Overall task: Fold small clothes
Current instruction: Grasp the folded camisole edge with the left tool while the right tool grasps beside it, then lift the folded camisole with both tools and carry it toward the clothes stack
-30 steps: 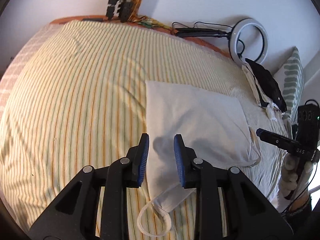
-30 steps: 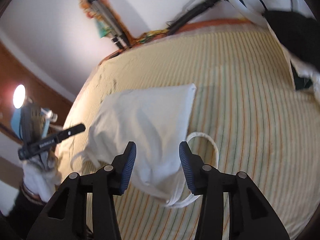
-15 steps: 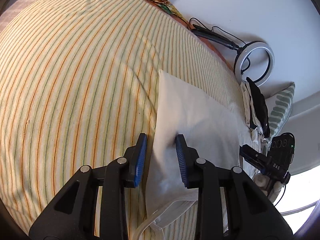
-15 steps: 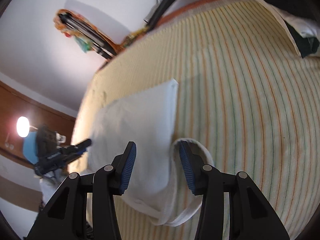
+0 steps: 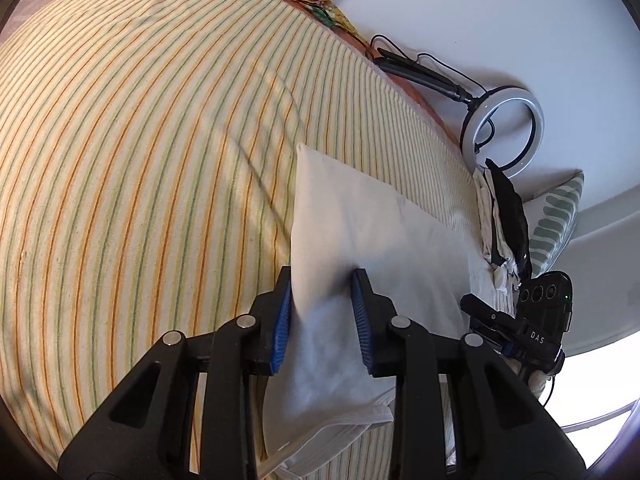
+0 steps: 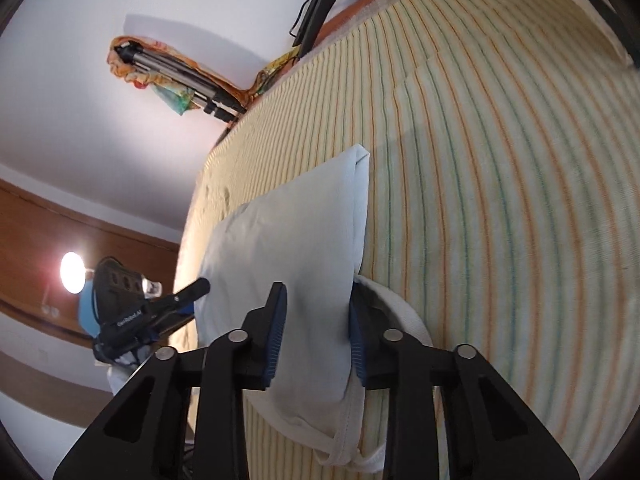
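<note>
A small white garment [image 5: 360,248] with thin straps lies folded on the striped bed sheet [image 5: 140,160]. My left gripper [image 5: 322,304] is open, its jaws straddling the garment's near left edge. In the right wrist view the same garment [image 6: 296,248] lies between the open jaws of my right gripper [image 6: 314,320], at its near right edge, with a strap loop [image 6: 404,312] beside the right finger. Each gripper shows at the side of the other's view, the right one [image 5: 528,328] and the left one [image 6: 132,316].
A ring light [image 5: 502,124] on a black stand lies at the bed's far edge. A pile of dark and white clothes [image 5: 504,220] and a green patterned pillow [image 5: 556,220] sit at the right. A tripod [image 6: 180,76] lies by the wall.
Both grippers have moved down and forward onto the garment, so its near edges now sit between their open jaws. The cloth fills more of each view.
</note>
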A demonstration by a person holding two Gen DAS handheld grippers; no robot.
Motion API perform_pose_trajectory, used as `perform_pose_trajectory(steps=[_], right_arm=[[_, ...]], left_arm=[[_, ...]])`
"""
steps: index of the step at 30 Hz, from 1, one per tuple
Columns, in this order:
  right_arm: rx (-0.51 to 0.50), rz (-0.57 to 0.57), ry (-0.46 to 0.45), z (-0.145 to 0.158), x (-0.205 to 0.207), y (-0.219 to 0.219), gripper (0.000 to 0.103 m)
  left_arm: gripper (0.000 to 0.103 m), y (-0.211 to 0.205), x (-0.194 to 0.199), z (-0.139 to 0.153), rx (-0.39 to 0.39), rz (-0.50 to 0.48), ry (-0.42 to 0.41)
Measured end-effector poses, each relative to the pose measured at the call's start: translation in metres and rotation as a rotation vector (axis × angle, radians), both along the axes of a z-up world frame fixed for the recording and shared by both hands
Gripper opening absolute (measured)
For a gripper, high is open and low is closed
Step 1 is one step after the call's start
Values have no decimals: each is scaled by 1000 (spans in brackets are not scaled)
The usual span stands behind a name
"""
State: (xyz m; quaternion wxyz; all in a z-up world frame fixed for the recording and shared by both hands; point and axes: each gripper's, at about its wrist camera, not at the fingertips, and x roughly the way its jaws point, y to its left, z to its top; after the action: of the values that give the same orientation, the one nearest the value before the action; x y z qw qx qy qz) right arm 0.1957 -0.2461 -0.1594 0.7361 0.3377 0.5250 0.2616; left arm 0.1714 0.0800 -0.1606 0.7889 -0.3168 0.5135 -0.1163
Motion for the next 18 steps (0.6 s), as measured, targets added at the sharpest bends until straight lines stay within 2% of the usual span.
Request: perform_pose_trajectory(steps=[1,2,5,7,11,15,18], right_arm=[[0,-4,3,-1,0,0,18],[-4,-9,8,-2,0,0,13],[-16,-14,-2,0,-1,1,9],[-65,-7,-29,7,-3,5,8],[-152,6,-91,27,-5,15,8],[-221,26,-162,47,-11,24,8],[-259,26,-200,60,-16,27,8]], left_arm=[[22,0,1,0,-2,5,1],[16,-1,2,-1,-3,8,2],[8,-3,2,1,10,15,-9],[7,-9,1,8,52,6,-30],[6,-29,-4,34,198,-33,-116],[5,-41,-10,50,256,-50,-171],[5,-46,-11,58,265,-53,-193]])
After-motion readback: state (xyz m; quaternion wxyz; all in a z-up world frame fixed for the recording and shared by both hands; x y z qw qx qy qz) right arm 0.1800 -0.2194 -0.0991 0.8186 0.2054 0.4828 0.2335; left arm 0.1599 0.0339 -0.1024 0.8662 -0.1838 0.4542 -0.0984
